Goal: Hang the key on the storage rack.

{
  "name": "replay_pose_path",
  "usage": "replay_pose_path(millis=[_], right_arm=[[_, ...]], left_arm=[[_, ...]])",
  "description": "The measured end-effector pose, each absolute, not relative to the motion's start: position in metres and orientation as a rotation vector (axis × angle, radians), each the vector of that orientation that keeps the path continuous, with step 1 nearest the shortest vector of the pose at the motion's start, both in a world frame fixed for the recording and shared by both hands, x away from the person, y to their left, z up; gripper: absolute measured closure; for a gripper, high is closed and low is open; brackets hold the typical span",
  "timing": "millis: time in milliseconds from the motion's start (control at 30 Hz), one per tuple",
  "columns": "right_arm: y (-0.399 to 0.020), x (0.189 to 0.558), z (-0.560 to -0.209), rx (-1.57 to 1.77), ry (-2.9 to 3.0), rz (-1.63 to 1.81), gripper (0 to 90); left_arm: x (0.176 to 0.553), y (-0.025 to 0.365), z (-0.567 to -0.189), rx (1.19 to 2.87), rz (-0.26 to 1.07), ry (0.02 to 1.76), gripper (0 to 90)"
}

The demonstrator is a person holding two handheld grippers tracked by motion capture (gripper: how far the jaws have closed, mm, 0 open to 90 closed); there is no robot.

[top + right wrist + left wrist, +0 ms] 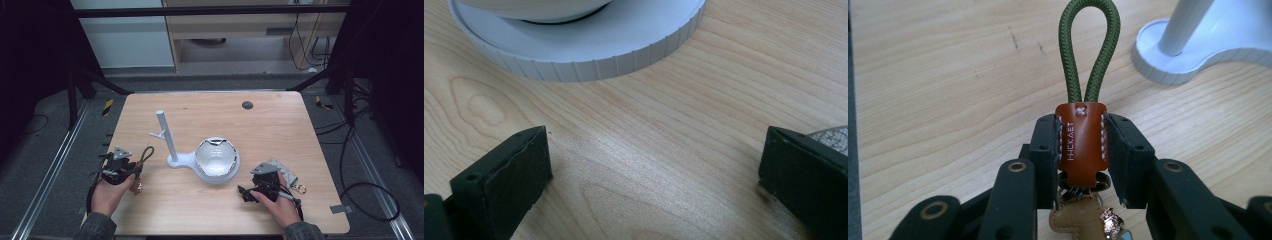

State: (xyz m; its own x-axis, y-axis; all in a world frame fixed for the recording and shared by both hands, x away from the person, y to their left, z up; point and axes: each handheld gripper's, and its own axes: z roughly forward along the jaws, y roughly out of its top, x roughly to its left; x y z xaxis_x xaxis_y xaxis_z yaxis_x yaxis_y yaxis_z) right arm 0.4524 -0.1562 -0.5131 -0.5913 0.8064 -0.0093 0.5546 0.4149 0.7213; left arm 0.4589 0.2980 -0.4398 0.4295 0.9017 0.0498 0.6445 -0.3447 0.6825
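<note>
Left hand-held gripper (1080,150) clamps brown leather keychain (1081,142) with green loop; right hand-held gripper (651,172) gapes.

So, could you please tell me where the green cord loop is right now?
The green cord loop sticks up from the left gripper, shut on its brown leather tab, at the table's left, just left of the white stand.

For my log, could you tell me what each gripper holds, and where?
Left gripper clamps the keychain by its brown leather tab; right gripper is open, holding nothing.

White plastic stand (172,150) with upright post sits mid-table (280,130) — white bowl (216,156) on its round base, right of post; grey fabric pouch (286,173) further right.
</note>
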Motion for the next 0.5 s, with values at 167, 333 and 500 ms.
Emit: replay_pose_path(millis=[167, 333, 500], right_arm=[[-0.156, 0.452, -0.513, 1.170, 2.320, 0.983, 0.5], [-0.156, 0.452, -0.513, 1.173, 2.318, 0.982, 0.4], [-0.156, 0.452, -0.513, 1.173, 2.319, 0.981, 0.4]], left_arm=[[0.445, 0.300, -0.431, 2.029, 0.602, 1.256, 66.3], [0.437, 0.299, -0.424, 1.996, 0.617, 1.229, 66.3], [0.430, 0.298, -0.418, 1.953, 0.628, 1.197, 66.3]])
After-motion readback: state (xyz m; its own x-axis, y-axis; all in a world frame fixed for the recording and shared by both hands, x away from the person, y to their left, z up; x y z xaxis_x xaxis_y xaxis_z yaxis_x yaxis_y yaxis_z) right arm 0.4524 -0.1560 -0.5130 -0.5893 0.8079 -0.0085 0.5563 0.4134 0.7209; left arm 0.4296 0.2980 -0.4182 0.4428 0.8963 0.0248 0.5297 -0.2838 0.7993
